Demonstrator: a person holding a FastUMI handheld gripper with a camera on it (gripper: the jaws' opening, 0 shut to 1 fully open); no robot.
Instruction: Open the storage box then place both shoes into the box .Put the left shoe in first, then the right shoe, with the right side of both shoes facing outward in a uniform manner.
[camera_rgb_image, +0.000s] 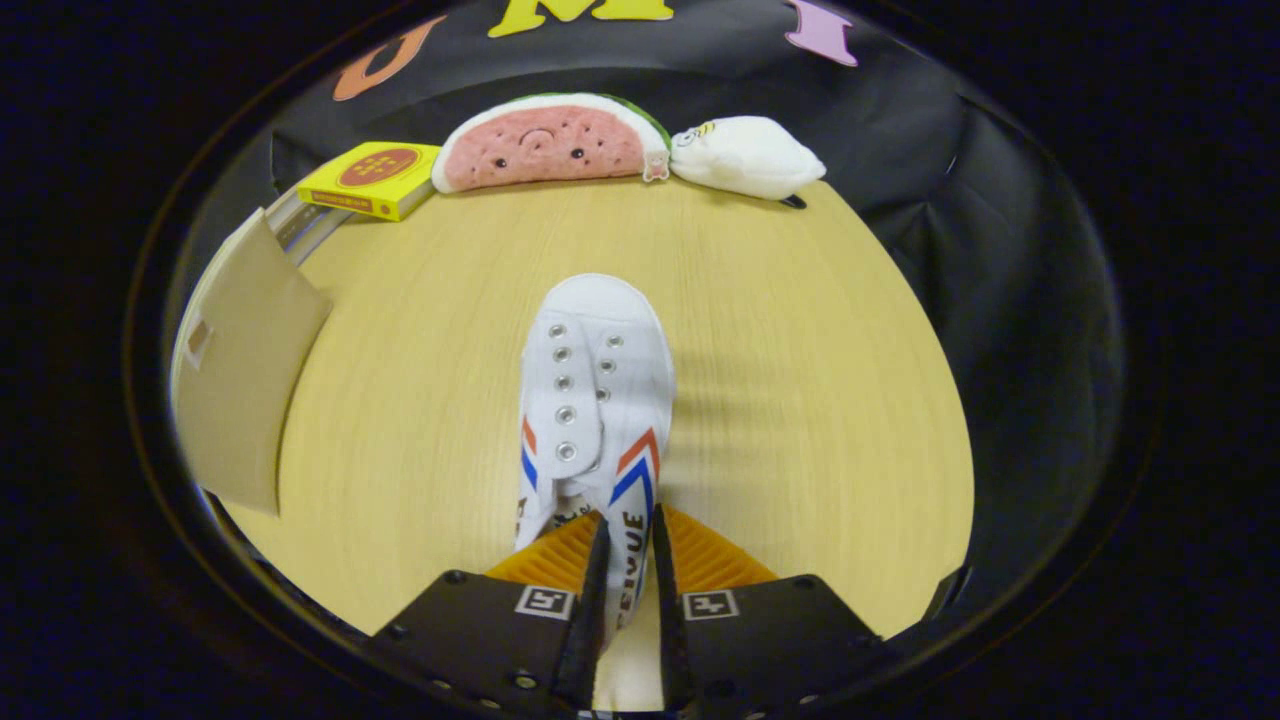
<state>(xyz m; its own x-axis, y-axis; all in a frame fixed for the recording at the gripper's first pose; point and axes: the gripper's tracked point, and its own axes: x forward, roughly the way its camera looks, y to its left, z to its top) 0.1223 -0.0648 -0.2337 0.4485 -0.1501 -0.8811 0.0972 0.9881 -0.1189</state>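
The gripper (630, 540) is clamped on the heel end of a white shoe (597, 400), its two fingers pressed close together on the side wall of the shoe's rear. The shoe points straight ahead from the fingers, toe farthest away, lace eyelets up, with red and blue chevrons on both flanks.

Around the shoe, bare wooden table (800, 350) lies open to its right and beyond its toe. To the shoe's left, the tan flap of the storage box (245, 370) stands raised, well apart from the shoe, with open table between them. Far past the toe, along the table's back edge, sit a yellow box (372, 178), a watermelon-slice plush (548, 143) and a white plush (745, 155), the two plush toys nearly touching.

The shoe's heel is hidden behind the fingers. The storage box is cut off, so its inside cannot be made out.

The table is pale wood grain, and black cloth drapes behind it and off to the shoe's right.
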